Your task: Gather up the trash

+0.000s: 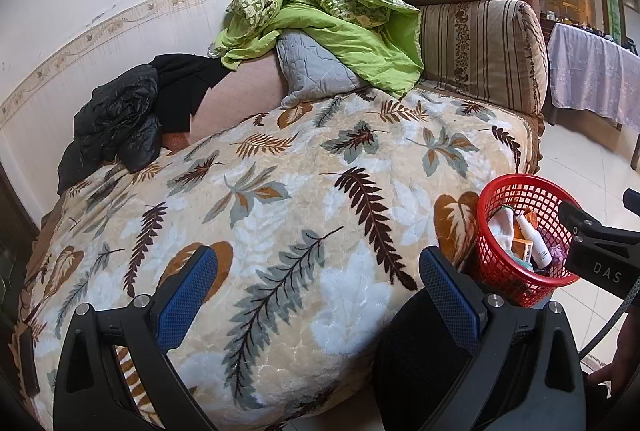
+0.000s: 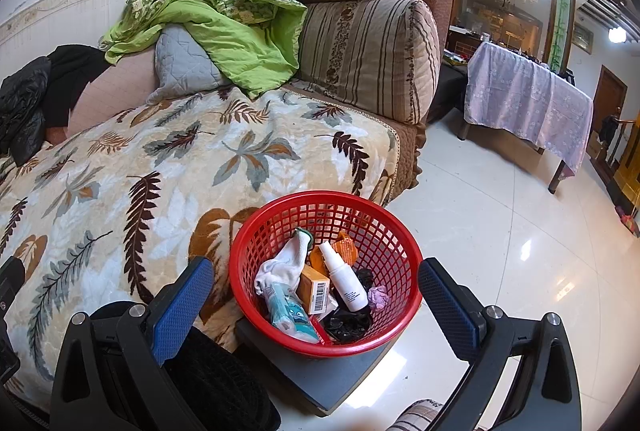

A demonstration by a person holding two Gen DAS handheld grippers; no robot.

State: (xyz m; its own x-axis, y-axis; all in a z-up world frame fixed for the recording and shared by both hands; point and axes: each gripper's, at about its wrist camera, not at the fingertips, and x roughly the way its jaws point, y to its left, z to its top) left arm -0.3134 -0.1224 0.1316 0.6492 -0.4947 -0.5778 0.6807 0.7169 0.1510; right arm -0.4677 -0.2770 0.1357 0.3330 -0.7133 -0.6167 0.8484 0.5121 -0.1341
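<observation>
A red mesh basket (image 2: 384, 231) stands on a dark stool beside the sofa; it also shows in the left wrist view (image 1: 496, 263). It holds a white spray bottle (image 2: 346, 281), an orange box (image 2: 314, 289), a white sock (image 2: 282, 265), a teal packet (image 2: 286, 311), a crumpled purple paper (image 2: 378, 298) and black wrappers. My right gripper (image 2: 316, 295) is open and empty, with its fingers on either side of the basket. My left gripper (image 1: 318, 289) is open and empty above the leaf-patterned blanket (image 1: 280, 215).
A green quilt (image 1: 320, 15), a grey pillow (image 1: 316, 67) and a black jacket (image 1: 116, 119) lie at the back of the sofa. A striped cushion (image 2: 372, 59) forms the armrest. A cloth-covered table (image 2: 528, 103) stands on the glossy tile floor (image 2: 500, 251).
</observation>
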